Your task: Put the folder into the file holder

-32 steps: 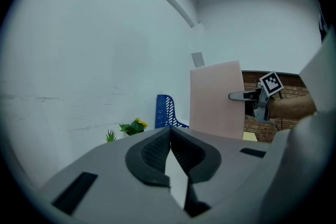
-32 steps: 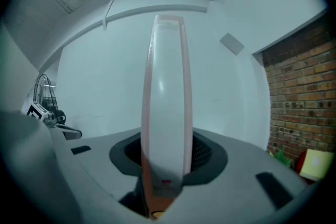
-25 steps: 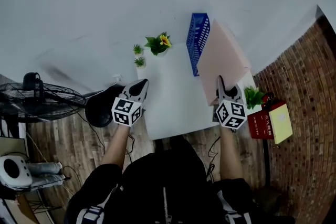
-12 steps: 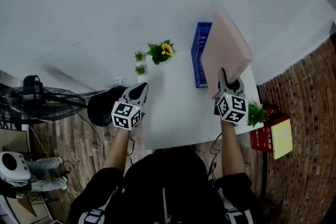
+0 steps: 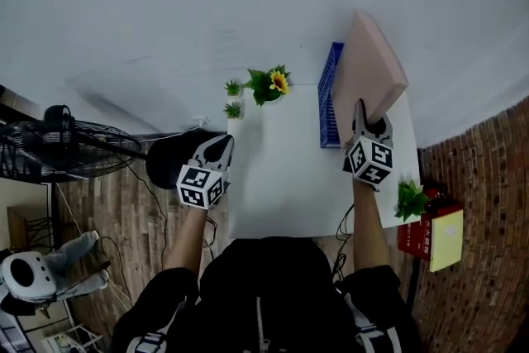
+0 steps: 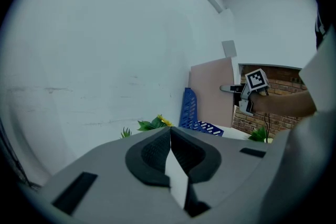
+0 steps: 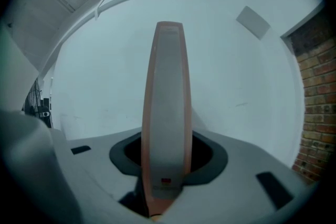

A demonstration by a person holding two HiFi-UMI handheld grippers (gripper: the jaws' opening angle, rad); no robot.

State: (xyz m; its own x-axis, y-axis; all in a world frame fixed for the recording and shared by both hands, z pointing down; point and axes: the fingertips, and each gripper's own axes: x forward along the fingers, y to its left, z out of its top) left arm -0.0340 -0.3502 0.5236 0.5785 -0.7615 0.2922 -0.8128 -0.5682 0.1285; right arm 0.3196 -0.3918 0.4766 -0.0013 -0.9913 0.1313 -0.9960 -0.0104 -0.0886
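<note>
A pink folder stands upright on its edge, lifted above the white table. My right gripper is shut on its lower corner. In the right gripper view the folder shows edge-on between the pads. The blue file holder stands at the table's back, just left of the folder and partly hidden by it. My left gripper hovers at the table's left edge, shut with nothing in it. In the left gripper view its jaws meet, and the holder and the folder lie ahead.
A potted sunflower and two small green plants stand at the table's back left. Another plant sits at the right edge beside a red and yellow box. A fan and a black round object are on the floor at left.
My right gripper has carried the folder forward and higher, closer to the blue holder. The left gripper has hardly moved.
</note>
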